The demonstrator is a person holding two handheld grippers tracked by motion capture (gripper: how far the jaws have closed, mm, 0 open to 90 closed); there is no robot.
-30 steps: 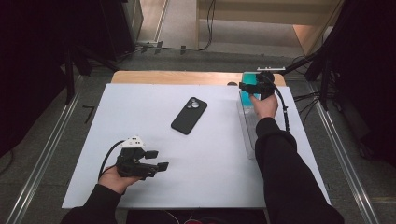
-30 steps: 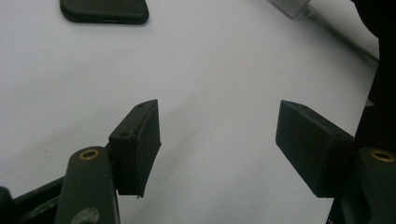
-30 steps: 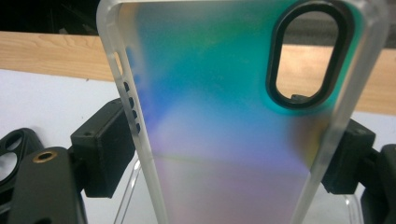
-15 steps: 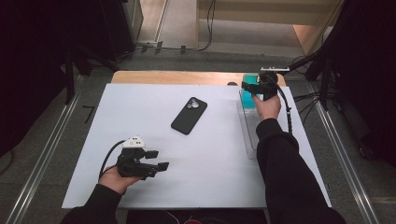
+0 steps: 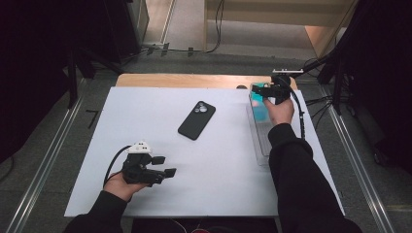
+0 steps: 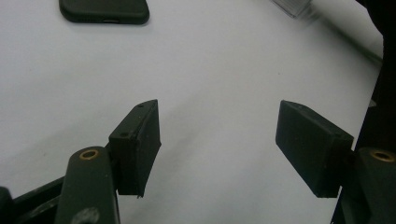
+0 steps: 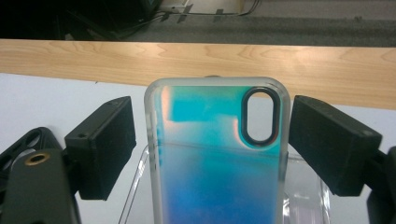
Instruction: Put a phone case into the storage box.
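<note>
A see-through phone case (image 7: 212,154) with a teal-blue sheen stands upright in a clear plastic holder (image 5: 261,141) at the table's right side. My right gripper (image 7: 212,121) straddles the case's top. Its jaws have just been opening with the case between them. The left pad (image 7: 105,144) stands a little off the case's edge, and the right pad (image 7: 327,140) sits right beside it. In the high view that right gripper (image 5: 266,92) is at the holder's far end. My left gripper (image 5: 167,166) rests open near the front left, with nothing between its fingers (image 6: 137,140). A black phone (image 5: 197,120) lies face down mid-table.
A white sheet (image 5: 145,111) covers the table, with a strip of bare wood (image 5: 184,80) along the far edge. Cables (image 5: 301,121) trail past the right edge. The phone's end (image 6: 105,11) lies far ahead of the left gripper.
The right hand has edged slightly to the right at the far end of the clear holder. The left hand and the black phone have stayed where they were.
</note>
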